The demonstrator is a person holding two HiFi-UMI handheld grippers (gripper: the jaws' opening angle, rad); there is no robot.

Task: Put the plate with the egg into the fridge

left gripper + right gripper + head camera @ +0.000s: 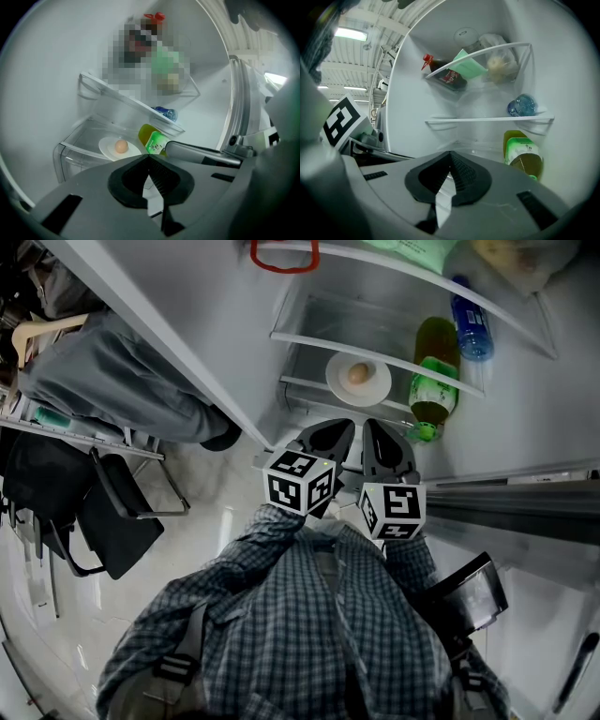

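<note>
Both tools are pressed together and carrying nothing. Your left tool (326, 435) is pointing at the fridge's lower shelf (302, 388), where the plate (375, 388) is already resting with the egg (357, 374) on its middle, well apart from the tips, while your right tool (386, 439) is hovering just beside the left one, nearer the green bottle (434, 381). The placing is looking done, so you are best drawing both tools straight back and level, steering clear of the shelf edge and the bottle.
</note>
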